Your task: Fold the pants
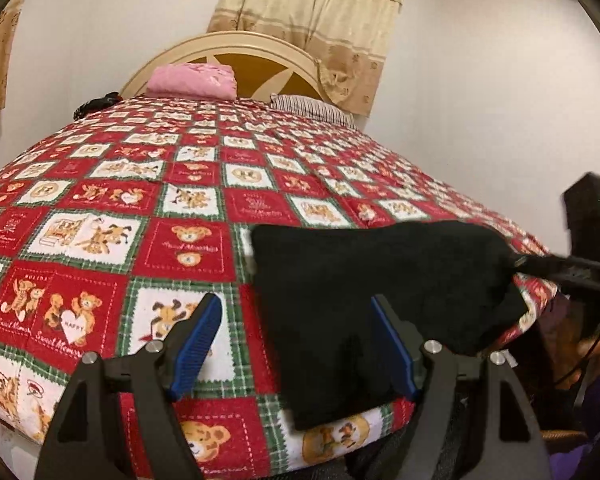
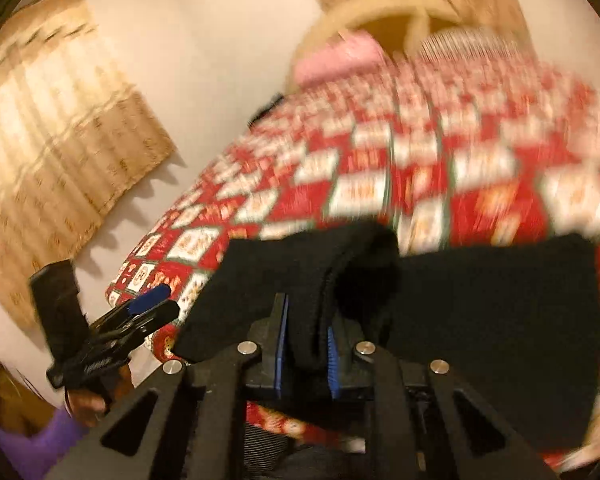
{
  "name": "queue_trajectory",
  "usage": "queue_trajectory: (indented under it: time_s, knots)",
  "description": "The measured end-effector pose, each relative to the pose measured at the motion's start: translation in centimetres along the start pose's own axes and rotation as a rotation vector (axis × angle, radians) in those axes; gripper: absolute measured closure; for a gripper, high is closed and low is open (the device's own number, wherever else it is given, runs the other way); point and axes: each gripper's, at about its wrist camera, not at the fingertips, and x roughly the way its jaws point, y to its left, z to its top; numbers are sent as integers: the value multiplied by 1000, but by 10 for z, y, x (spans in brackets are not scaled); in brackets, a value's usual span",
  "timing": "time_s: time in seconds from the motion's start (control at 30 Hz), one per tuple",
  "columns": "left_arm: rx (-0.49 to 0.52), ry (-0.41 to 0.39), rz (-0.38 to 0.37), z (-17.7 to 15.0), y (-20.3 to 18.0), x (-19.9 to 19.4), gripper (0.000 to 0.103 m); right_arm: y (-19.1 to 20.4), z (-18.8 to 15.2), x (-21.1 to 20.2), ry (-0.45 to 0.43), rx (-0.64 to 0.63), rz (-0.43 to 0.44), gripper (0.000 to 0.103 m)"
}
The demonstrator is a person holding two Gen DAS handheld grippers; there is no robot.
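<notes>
1. Tools first: the left tool [image 1: 296, 344] hangs with its blue-padded fingers spread wide and nothing between them, low over the near edge of the bed; the right tool [image 2: 306, 354] has its fingers drawn narrow on a thick fold of the black pants [image 1: 380, 280].

2. Bed [image 1: 204, 200]: it fills the left wrist view from 9 o'clock to 3 o'clock under a red, white and green patchwork quilt printed with teddy bears.

3. Curtains [image 1: 320, 12]: beige patterned drapes hang at 12 o'clock behind the cream arched headboard [image 1: 228, 46]; a second panel shows at the 10 o'clock edge.

4. Black pants: they lie bunched on the quilt at the bed's near right corner, at 4 o'clock in the left wrist view, one end trailing over the near edge. The right side is lifted to a point where the right tool pinches it, at 3 o'clock. In the blurred right wrist view the cloth [image 2: 480, 312] spreads from 6 o'clock toward 3 o'clock.

5. Pink folded cloth [image 1: 192, 80]: it rests against the headboard at 11 o'clock.

6. Striped pillow [image 1: 312, 110]: it sits just right of the pink cloth, at 12 o'clock.

7. Dark item [image 1: 96, 105]: small, at the far left corner of the bed; too small to tell what it is.
</notes>
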Motion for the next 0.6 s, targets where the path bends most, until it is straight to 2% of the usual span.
queue_trajectory:
  time_s: [0.1, 0.17, 0.23, 0.3, 0.33, 0.4, 0.43, 0.53, 0.57, 0.6]
  knots:
    - [-5, -14, -15, 7, -2, 2, 26, -15, 16, -34, -51, -94, -57, 86]
    - [2, -11, -25, 10, -8, 7, 26, -37, 12, -47, -28, -110, -82, 86]
    - [14, -1, -41, 10, -15, 13, 26, -61, -11, -49, 25, -122, -180, 86]
    - [31, 19, -55, 8, -22, 21, 26, -86, -38, -37, 97, -79, -231, 86]
    - [40, 30, -59, 8, -27, 24, 26, -93, -48, -33, 107, -56, -233, 86]
    - [59, 51, -63, 7, -36, 31, 26, -97, -60, -32, 47, -41, -222, 83]
    - [69, 61, -64, 7, -41, 34, 26, -97, -60, -33, 38, -46, -213, 83]
    - [104, 64, -61, 5, -50, 32, 26, -97, -50, -36, 90, -68, -212, 77]
    - [116, 64, -53, 5, -51, 32, 26, -97, -46, -41, 91, -63, -223, 72]
    - [131, 63, -41, 4, -52, 31, 26, -96, -42, -49, 69, -63, -243, 71]
